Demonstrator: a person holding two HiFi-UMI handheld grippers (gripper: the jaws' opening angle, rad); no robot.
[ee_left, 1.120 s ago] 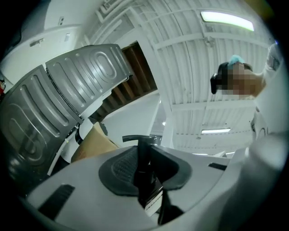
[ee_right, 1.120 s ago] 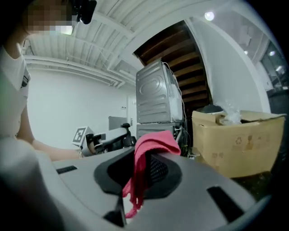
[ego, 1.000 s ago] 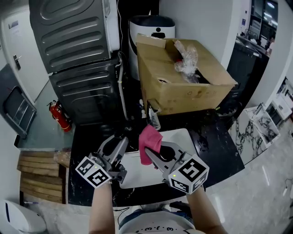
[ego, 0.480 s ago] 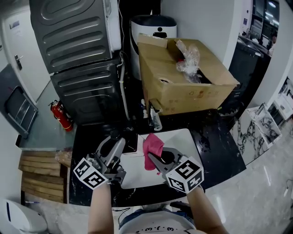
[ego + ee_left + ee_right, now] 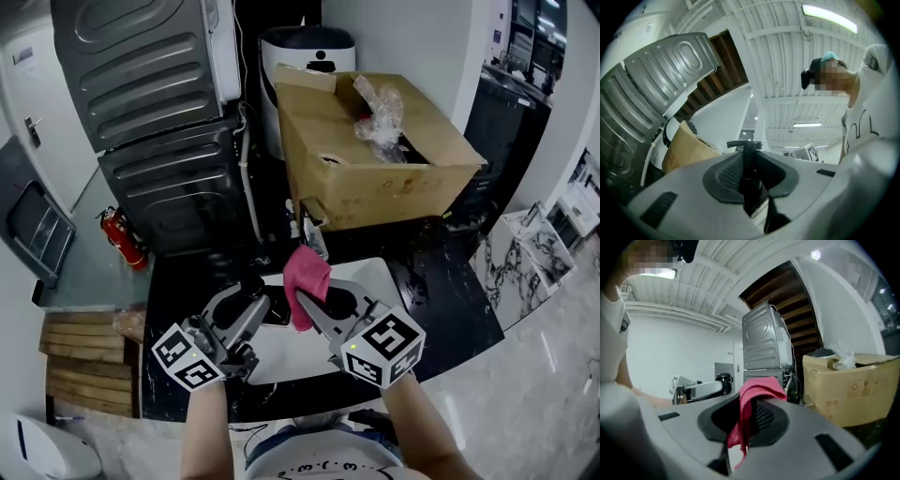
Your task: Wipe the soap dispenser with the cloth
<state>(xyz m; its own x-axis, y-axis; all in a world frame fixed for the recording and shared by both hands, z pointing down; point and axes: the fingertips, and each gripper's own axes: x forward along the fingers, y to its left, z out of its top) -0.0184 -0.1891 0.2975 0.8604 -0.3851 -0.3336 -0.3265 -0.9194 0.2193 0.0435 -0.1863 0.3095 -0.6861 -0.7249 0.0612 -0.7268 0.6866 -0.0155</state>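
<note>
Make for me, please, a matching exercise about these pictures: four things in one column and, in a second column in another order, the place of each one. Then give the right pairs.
Things:
1. cloth
2. soap dispenser
3. fire extinguisher
4. crumpled plastic wrap

Places:
A. gripped in the left tongs
B. in the open cardboard box
C. on the floor, at the left
D. gripped in the right tongs

Right pairs: 1-D, 2-A, 3-C, 4-B.
</note>
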